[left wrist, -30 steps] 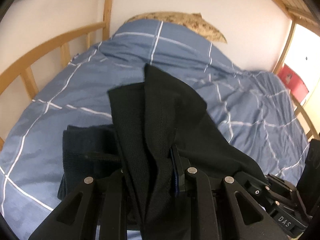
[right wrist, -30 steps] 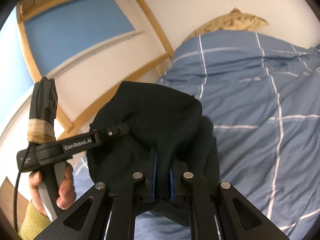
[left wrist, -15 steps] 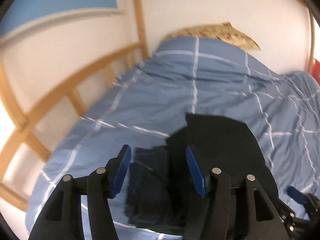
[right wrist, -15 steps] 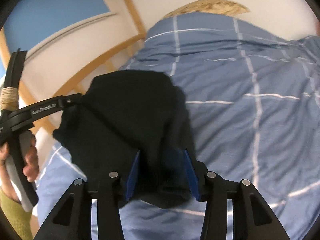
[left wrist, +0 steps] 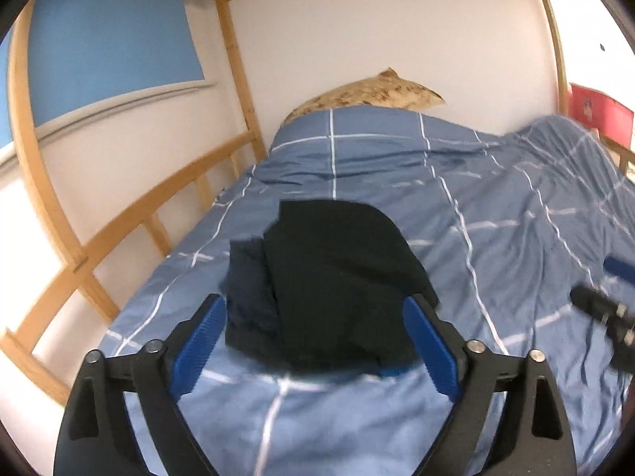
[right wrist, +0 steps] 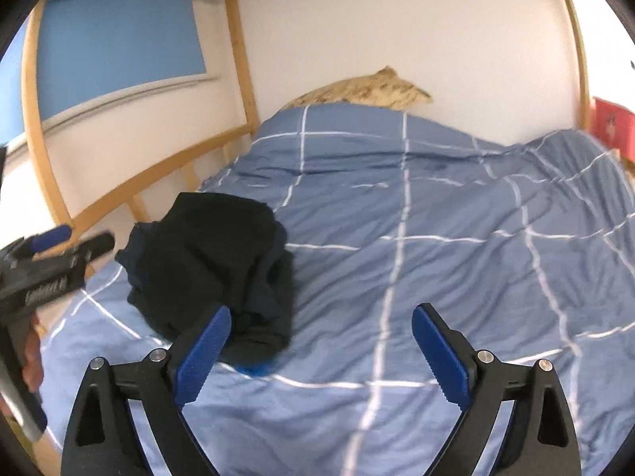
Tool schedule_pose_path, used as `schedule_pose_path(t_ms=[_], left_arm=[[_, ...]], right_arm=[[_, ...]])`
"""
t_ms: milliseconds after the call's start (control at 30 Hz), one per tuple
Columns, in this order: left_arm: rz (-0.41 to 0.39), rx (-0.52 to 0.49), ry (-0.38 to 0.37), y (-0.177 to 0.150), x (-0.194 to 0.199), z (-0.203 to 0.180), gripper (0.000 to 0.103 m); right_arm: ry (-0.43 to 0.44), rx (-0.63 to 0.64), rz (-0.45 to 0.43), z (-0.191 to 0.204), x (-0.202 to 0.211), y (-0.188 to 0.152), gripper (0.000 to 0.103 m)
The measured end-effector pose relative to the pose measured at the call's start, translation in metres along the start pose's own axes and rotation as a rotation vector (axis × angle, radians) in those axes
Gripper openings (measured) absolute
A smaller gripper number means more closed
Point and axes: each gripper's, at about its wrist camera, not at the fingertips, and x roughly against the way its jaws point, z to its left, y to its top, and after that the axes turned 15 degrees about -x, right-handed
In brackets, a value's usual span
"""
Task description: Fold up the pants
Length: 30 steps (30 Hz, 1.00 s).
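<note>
The black pants (left wrist: 337,277) lie folded in a heap on the blue checked duvet (left wrist: 496,206), on top of a darker folded garment (left wrist: 246,289). My left gripper (left wrist: 317,349) is open and empty, just in front of the heap. In the right wrist view the pants (right wrist: 210,261) lie left of centre. My right gripper (right wrist: 321,353) is open and empty, to the right of the heap. The left gripper also shows at the left edge of the right wrist view (right wrist: 51,261).
A wooden bed rail (left wrist: 131,218) runs along the left side by the wall. A patterned pillow (left wrist: 373,91) lies at the head of the bed. A red box (left wrist: 595,115) stands at the far right. The duvet (right wrist: 476,238) spreads to the right.
Both grippers were shut on the pants a second ago. They opened, let the pants drop onto the duvet, and pulled back from the heap.
</note>
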Motion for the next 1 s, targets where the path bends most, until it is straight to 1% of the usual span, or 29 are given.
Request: schedule_pose_path(t_ms=[67,133,267,433,567,667,800,1000], left_arm=[[-0.015,-0.014,0.004,-0.009,0.015,-0.015,0.095],[-0.027,-0.032,-0.003,-0.015,0.029,-0.031,0.100],[-0.039,-0.027,0.009,-0.026,0.058,-0.060,0.102],[-0.046,-0.005,-0.033,-0.031,0.084,-0.089,0.103],[-0.046,0.024,-0.069,-0.034,0.097,-0.104,0.103],[-0.055,0.054,-0.101,-0.037,0.108,-0.111,0.103],[-0.063,0.058,-0.079,-0.035,0.117,-0.119,0.103],[-0.066,0.057,-0.097,-0.033,0.123,-0.126,0.103]], right_arm=[[-0.004,0.006,0.002,-0.011,0.017,-0.001,0.096],[-0.030,0.012,-0.013,-0.020,0.032,-0.005,0.097],[-0.062,0.015,-0.028,-0.037,0.061,-0.015,0.097],[-0.102,0.024,-0.039,-0.055,0.092,-0.032,0.097],[-0.140,0.028,-0.081,-0.069,0.116,-0.050,0.097],[-0.144,0.023,-0.069,-0.078,0.127,-0.059,0.097],[-0.149,0.006,-0.049,-0.088,0.135,-0.065,0.097],[-0.156,-0.011,-0.063,-0.097,0.146,-0.068,0.097]])
